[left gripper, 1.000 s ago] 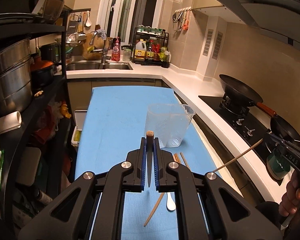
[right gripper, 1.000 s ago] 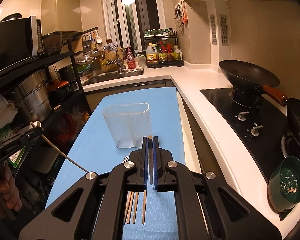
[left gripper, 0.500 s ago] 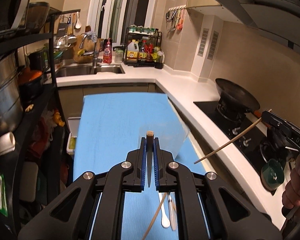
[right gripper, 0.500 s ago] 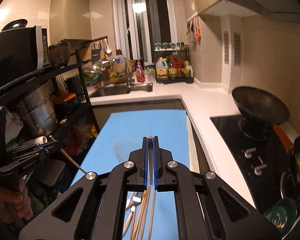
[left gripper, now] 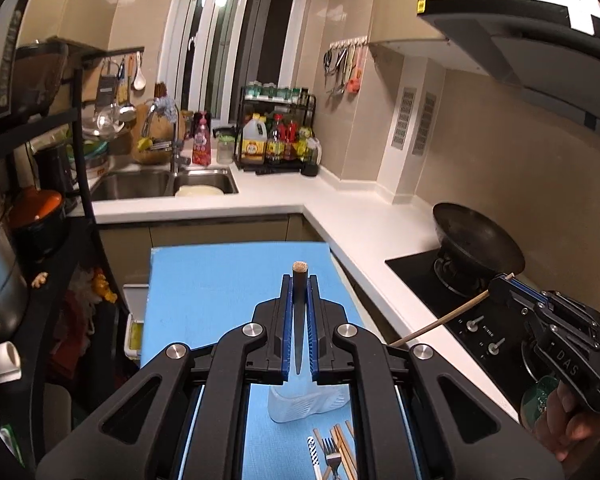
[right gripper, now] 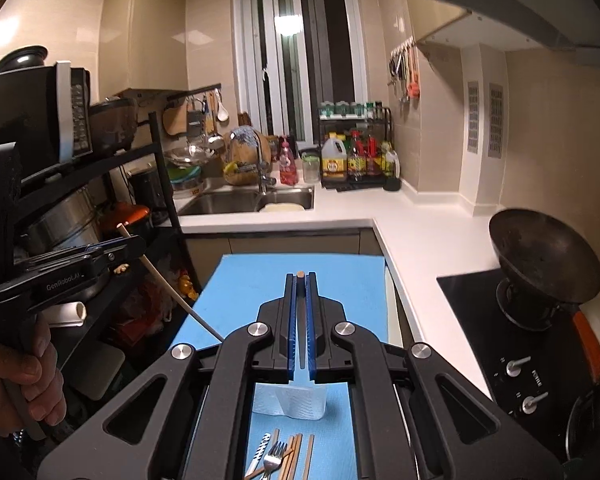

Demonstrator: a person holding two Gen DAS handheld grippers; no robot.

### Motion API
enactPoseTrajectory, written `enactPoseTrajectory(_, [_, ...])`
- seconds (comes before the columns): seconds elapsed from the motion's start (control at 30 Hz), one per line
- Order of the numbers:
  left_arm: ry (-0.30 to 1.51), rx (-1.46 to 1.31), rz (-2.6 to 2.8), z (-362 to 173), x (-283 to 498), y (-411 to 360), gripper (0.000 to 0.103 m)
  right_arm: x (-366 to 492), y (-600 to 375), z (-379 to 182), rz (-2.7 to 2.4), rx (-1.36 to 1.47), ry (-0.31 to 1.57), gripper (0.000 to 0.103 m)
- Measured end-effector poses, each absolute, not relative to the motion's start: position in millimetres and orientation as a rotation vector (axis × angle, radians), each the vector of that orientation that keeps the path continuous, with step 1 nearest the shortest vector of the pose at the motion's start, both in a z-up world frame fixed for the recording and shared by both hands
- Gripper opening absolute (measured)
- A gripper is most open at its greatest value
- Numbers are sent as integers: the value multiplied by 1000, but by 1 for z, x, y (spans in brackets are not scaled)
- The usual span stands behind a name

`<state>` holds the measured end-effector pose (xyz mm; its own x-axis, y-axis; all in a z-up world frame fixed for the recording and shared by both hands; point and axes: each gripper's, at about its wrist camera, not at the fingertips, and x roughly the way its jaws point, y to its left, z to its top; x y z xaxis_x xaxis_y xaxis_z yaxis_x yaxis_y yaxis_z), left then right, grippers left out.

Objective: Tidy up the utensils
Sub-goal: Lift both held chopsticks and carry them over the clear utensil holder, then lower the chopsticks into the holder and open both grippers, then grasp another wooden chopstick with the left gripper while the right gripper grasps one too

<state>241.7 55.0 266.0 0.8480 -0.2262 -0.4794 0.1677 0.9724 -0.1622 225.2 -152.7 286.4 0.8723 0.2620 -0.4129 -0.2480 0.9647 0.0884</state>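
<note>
My left gripper (left gripper: 299, 280) is shut on a wooden chopstick (left gripper: 299, 320), held high above the blue mat (left gripper: 204, 288). My right gripper (right gripper: 299, 278) is shut on another chopstick (right gripper: 300, 312). Each gripper shows in the other's view, the right one (left gripper: 504, 284) with its chopstick (left gripper: 440, 324), the left one (right gripper: 134, 244) with its chopstick (right gripper: 172, 288). A clear plastic holder (left gripper: 308, 402) (right gripper: 290, 400) stands on the mat below the jaws. Loose chopsticks (right gripper: 294, 456), a fork (right gripper: 272, 460) and a striped-handled utensil (right gripper: 260, 450) lie in front of the holder.
A white counter (left gripper: 360, 224) runs along the right with a black hob and wok (left gripper: 480, 240). A sink (left gripper: 164, 184) and a bottle rack (left gripper: 278, 140) are at the back. A black shelf with pots (right gripper: 80, 216) stands on the left.
Both grippers have risen well above the mat, each still holding its chopstick. The holder and loose utensils now sit low in the views, behind the jaws.
</note>
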Motion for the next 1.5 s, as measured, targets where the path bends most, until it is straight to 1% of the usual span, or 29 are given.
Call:
enactPoseTrajectory(0.2, [607,-135,-206,221,267,55,7,249,-154,249,254,41,503,5])
enactPoseTrajectory(0.3, [629,-139,-210,211,271,54,7,254,-153,237,253,44,523,5])
enactPoseTrajectory(0.37, [642,-129,-230,208,274,50,7,254,-153,230,246,45,537,7])
enactPoseTrajectory(0.4, [648,-123,-246,207,273,47,7,254,-153,227,243,47,548,18])
enactPoseTrajectory(0.43, [650,-116,-251,207,272,46,8,254,-154,225,236,49,557,37])
enactPoseTrajectory(0.47, [640,-110,-246,209,269,47,10,251,-154,224,226,51,553,42])
enactPoseTrajectory(0.5, [618,-110,-244,212,262,49,17,248,-155,225,216,48,543,42])
enactPoseTrajectory(0.53, [597,-114,-246,214,257,51,26,243,-156,226,211,43,535,42])
enactPoseTrajectory(0.6, [557,-118,-239,219,242,56,32,232,-159,229,218,43,517,42])
enactPoseTrajectory(0.77, [472,-121,-232,220,194,66,32,185,-168,231,221,33,442,42])
enactPoseTrajectory(0.87, [439,-130,-215,203,158,75,32,153,-176,218,231,46,426,42])
enactPoseTrajectory(0.9, [446,-138,-205,190,147,78,32,146,-178,211,235,50,432,42])
enactPoseTrajectory(0.97, [472,-150,-193,163,131,80,25,129,-181,192,249,59,453,38])
enactPoseTrajectory(1.0, [488,-153,-193,149,125,80,18,122,-181,182,249,62,461,32])
enactPoseTrajectory(1.03, [516,-162,-191,129,118,79,15,115,-181,168,254,65,474,22])
enactPoseTrajectory(1.1, [567,-177,-198,93,107,76,9,106,-180,140,267,82,515,9])
enactPoseTrajectory(1.13, [590,-177,-197,77,102,75,9,103,-180,124,269,94,543,8])
enactPoseTrajectory(1.27, [723,-187,-187,18,88,72,9,92,-179,62,266,158,647,8])
enactPoseTrajectory(1.3, [760,-192,-192,9,88,71,9,88,-180,46,266,178,677,8])
enactPoseTrajectory(1.33, [792,-202,-206,0,88,71,9,86,-179,33,264,191,707,11])
enactPoseTrajectory(1.37, [819,-207,-215,-9,88,71,9,85,-178,19,255,200,751,11])
enactPoseTrajectory(1.43, [850,-212,-223,-19,87,72,10,90,-173,1,233,191,820,11])
enactPoseTrajectory(1.5, [872,-228,-252,-25,84,71,10,94,-170,-7,222,181,846,12])
